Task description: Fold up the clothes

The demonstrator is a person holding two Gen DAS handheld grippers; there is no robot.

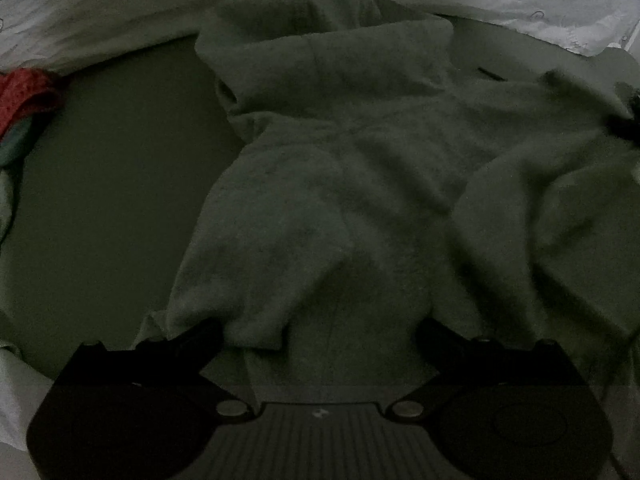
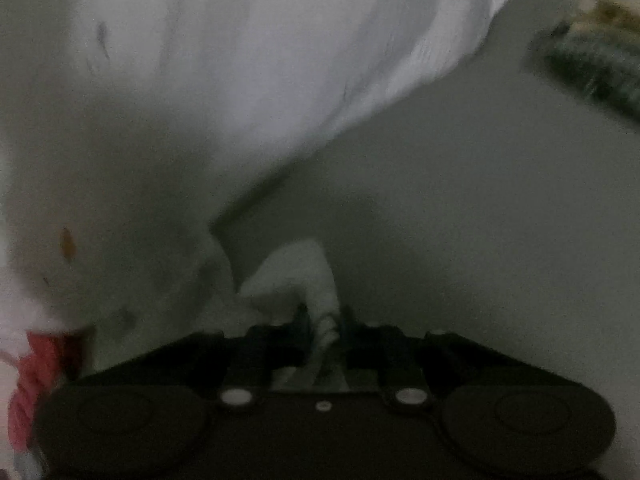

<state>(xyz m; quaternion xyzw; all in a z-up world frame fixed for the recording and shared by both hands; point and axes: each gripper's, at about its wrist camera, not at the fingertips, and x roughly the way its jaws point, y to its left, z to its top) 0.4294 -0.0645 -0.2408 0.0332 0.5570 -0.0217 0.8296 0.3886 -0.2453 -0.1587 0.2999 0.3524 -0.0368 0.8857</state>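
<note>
We see the scene dimly, and our left tool (image 1: pixel 320 334) points steeply down with its two dark fingers (image 1: pixel 192 340) spread wide apart, a rumpled fold of the fleecy grey-green garment (image 1: pixel 360 152) lying between them but not pressed by either pad. That garment sprawls across the dull bench (image 1: pixel 112 184), its folded-over upper end toward the top of the left wrist view, just under a white buttoned shirt (image 1: pixel 132 4) heaped along the far edge. A red patterned cloth (image 1: pixel 28 96) sits at the left border, apart from the garment. Our right tool (image 2: pixel 324 332) is drawn nearly together and clamped on a thin twisted corner of white cloth (image 2: pixel 296 276), which rises from the pinch and joins a large blurred white sheet (image 2: pixel 208 72) filling the upper left of the right wrist view
</note>
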